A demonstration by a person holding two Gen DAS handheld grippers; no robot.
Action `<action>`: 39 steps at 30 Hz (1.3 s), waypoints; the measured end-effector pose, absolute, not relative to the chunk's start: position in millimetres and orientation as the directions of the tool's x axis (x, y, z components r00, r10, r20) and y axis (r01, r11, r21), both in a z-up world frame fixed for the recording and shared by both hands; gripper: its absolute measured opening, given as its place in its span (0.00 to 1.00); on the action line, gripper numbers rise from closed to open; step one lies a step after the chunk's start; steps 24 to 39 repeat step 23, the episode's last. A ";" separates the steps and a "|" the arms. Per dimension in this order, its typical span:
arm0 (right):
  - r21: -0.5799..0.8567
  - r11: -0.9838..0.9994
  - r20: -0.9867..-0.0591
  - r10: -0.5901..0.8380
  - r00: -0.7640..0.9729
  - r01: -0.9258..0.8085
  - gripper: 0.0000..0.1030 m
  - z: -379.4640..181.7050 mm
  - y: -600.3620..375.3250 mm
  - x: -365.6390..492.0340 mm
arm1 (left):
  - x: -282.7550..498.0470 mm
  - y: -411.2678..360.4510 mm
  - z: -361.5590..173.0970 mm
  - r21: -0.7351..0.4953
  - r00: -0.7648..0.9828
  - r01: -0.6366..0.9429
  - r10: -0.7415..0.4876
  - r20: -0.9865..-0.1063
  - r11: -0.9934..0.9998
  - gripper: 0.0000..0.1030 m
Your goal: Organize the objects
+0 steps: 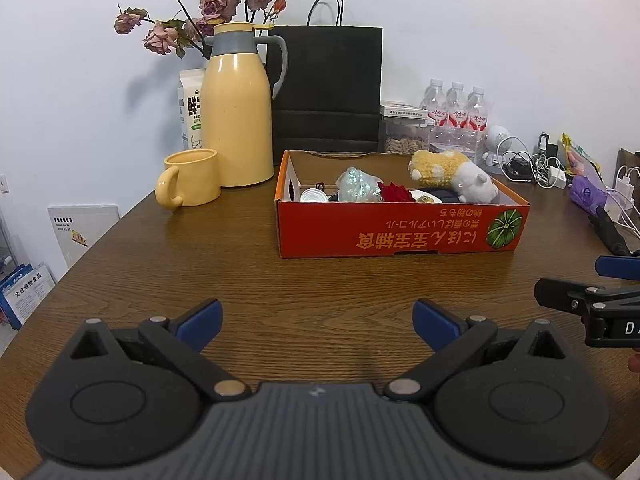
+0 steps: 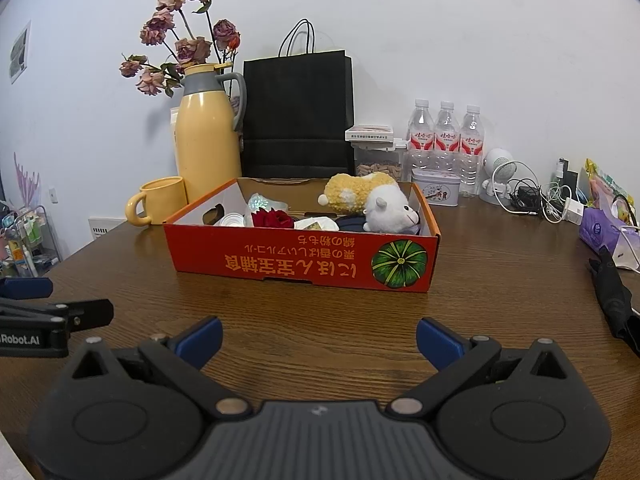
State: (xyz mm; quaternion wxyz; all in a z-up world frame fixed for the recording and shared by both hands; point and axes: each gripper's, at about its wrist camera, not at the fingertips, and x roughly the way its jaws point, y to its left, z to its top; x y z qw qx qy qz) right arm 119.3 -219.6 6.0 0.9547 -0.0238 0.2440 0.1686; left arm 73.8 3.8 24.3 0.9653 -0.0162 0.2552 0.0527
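Note:
A red cardboard box sits on the brown wooden table. It holds a yellow and white plush toy, a red rose, a shiny wrapped item, a small can and other small things. My left gripper is open and empty, low over the table in front of the box. My right gripper is open and empty, also in front of the box. The two grippers are side by side.
A yellow thermos jug, a yellow mug, dried roses and a black paper bag stand behind the box. Water bottles, a tin, cables and a black umbrella lie to the right.

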 end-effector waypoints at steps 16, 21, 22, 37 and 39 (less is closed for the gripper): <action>0.037 0.942 -0.476 0.310 0.823 -0.334 1.00 5.2 -218.7 119.1 | 75.8 4.5 22.2 -0.013 0.857 -0.111 0.089 -0.507 0.994 1.00; 0.037 0.942 -0.477 0.310 0.822 -0.334 1.00 4.3 -217.9 119.0 | 75.3 4.0 20.6 -0.014 0.860 -0.112 0.089 -0.502 0.994 1.00; 0.036 0.941 -0.477 0.311 0.822 -0.335 1.00 3.2 -217.4 118.8 | 75.4 3.7 20.6 -0.014 0.861 -0.111 0.089 -0.501 0.994 1.00; 0.036 0.941 -0.478 0.312 0.821 -0.337 1.00 2.1 -216.9 118.6 | 75.4 4.1 20.8 -0.017 0.861 -0.109 0.086 -0.501 0.994 1.00; 0.036 0.941 -0.478 0.312 0.821 -0.337 1.00 2.1 -216.9 118.6 | 75.4 4.1 20.8 -0.017 0.861 -0.109 0.086 -0.501 0.994 1.00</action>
